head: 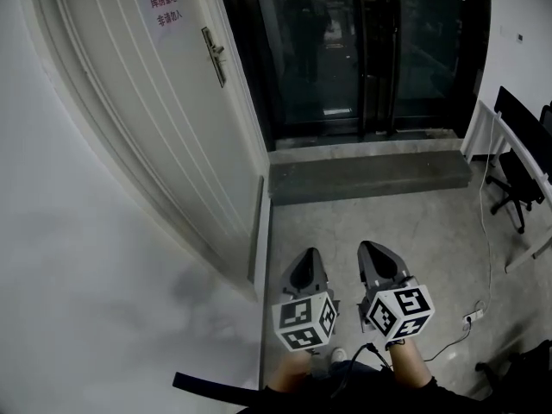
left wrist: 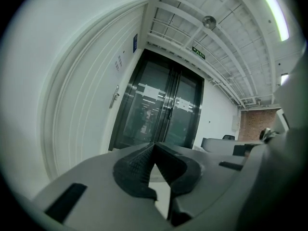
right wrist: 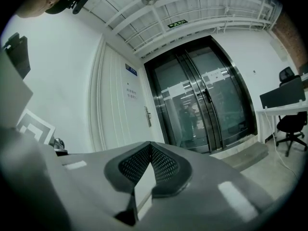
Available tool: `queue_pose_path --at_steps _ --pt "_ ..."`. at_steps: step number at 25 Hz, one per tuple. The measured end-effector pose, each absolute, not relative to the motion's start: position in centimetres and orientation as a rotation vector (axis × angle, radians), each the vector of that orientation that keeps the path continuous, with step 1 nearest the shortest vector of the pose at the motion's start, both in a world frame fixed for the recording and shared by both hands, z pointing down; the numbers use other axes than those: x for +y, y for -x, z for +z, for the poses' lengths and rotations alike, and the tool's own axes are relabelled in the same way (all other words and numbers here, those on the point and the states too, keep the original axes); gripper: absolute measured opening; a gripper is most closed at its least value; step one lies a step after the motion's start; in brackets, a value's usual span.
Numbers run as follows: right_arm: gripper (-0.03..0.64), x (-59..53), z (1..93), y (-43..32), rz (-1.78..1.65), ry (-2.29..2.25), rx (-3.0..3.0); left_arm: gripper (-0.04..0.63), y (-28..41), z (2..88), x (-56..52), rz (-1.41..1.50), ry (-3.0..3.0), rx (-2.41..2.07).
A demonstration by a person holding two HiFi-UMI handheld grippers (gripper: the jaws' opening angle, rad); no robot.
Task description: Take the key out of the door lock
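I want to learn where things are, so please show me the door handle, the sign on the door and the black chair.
door handle (head: 214,57), head view, on the metal plate's middle.
sign (head: 164,11), head view, on its red print.
chair (right wrist: 292,123), right gripper view, on the seat.

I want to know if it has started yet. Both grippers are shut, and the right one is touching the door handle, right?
Not quite. Both the left gripper and the right gripper are shut, but the right one is not touching the door handle. The head view shows it held low over the floor, well away from the white door.
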State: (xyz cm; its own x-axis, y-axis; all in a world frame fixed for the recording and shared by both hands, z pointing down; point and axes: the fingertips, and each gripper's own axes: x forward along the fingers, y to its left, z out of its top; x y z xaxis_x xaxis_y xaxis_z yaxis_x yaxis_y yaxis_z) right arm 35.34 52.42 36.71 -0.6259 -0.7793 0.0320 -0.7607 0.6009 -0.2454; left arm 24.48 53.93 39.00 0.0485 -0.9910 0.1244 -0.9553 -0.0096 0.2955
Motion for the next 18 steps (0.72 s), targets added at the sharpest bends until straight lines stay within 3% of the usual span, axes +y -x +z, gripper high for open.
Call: queue_pose_path --at_steps 18 --pt "0.002 40.8 38.3 -32.0 -0.320 1.368 2.780 -0.002 -21.7 40.6 42.4 -0.133 -2.013 -1.976"
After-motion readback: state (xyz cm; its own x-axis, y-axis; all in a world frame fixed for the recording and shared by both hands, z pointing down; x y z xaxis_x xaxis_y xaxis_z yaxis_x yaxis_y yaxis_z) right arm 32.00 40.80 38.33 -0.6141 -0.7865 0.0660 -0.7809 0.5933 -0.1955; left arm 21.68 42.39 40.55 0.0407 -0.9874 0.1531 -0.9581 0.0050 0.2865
